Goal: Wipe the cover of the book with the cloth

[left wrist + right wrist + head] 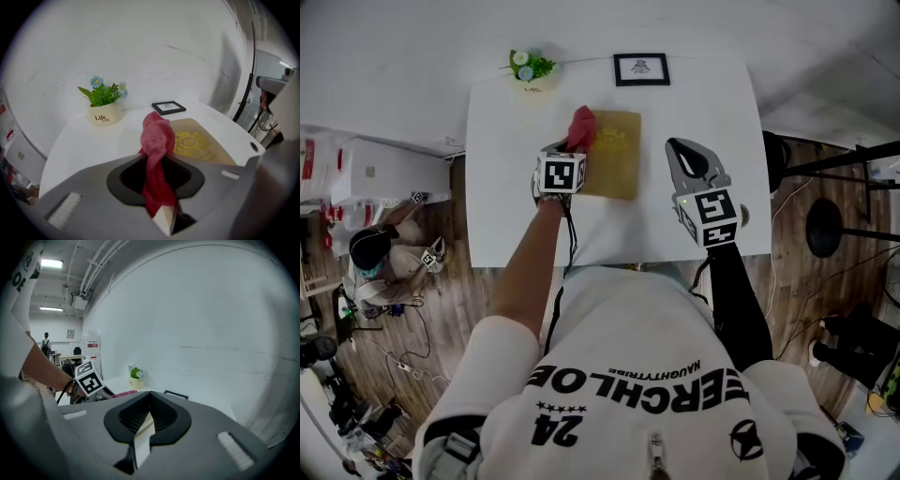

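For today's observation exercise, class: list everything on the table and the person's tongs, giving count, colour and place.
table: one, white, against the wall
book: one, tan with gold emblem, mid-table
cloth: one, red, at the book's far left corner
potted plant: one, cream pot, green leaves, table's far left
picture frame: one, black, table's far edge
left tongs: one, grey, shut on the cloth
right tongs: one, grey, shut, empty, right of the book
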### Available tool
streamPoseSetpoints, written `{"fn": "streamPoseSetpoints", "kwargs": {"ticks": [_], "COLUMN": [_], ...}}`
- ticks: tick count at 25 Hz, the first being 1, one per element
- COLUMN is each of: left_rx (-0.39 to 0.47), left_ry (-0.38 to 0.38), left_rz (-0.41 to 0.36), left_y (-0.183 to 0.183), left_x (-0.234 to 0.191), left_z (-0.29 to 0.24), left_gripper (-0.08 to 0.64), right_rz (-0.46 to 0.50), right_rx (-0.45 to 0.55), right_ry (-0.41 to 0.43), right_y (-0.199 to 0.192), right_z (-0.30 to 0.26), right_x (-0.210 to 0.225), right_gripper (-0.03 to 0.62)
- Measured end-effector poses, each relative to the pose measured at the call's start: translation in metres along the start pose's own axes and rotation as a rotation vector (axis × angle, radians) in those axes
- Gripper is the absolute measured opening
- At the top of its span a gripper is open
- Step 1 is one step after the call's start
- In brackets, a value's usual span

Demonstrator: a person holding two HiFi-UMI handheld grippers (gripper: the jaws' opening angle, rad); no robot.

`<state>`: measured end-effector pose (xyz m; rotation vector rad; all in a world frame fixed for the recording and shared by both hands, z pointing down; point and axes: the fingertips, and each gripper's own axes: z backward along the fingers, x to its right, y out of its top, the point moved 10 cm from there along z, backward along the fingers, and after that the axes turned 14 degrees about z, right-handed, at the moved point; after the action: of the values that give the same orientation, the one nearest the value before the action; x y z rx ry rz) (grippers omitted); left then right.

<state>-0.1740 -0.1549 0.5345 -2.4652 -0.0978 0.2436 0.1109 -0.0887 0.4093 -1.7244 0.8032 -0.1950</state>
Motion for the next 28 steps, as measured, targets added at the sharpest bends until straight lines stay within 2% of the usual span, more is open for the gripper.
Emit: {"fn": "streamPoseSetpoints", "kwargs": {"ticks": [12,14,17,20,23,28], "left_rx": [-0.002,-0.001,0.026,0.0,-0.068,-0.048], "left_ry": [0.026,-0.008,-0.12,-0.207,-0.228,-0.227], "left_rz": [-0.001,-0.035,-0.062,-0.107,-0.134,-0.166], "left_y": [-0.004,0.0,0.008,0.003,-0.017,-0.03], "left_x": [0.006,0.021,0.067,0.106,0.121,0.112], "left_z": [0.002,0.005,0.021,0.023,0.01,0.01], "left_gripper": [0.152,0.152,0.152,0.152,0.152,0.152], "right_rz": [-0.009,-0.013,-0.014,-0.008,-0.003,0.003], "right_rx": [-0.01,-0.011,-0.016,-0.011,-0.011,-0.019], "right_ry": [-0.031,-0.037,-0.037,-0.028,-0.025,-0.017], "right_y": [-0.006,-0.007,-0.007,-0.005,-0.003,-0.003], "right_z": [0.019,0.021,0.023,0.023,0.023,0.023], "right_x": [0.002,0.003,0.0,-0.007,-0.01,-0.015], "right_gripper": [-0.003,-0.003,-0.003,-0.003,-0.003,-0.003]}}
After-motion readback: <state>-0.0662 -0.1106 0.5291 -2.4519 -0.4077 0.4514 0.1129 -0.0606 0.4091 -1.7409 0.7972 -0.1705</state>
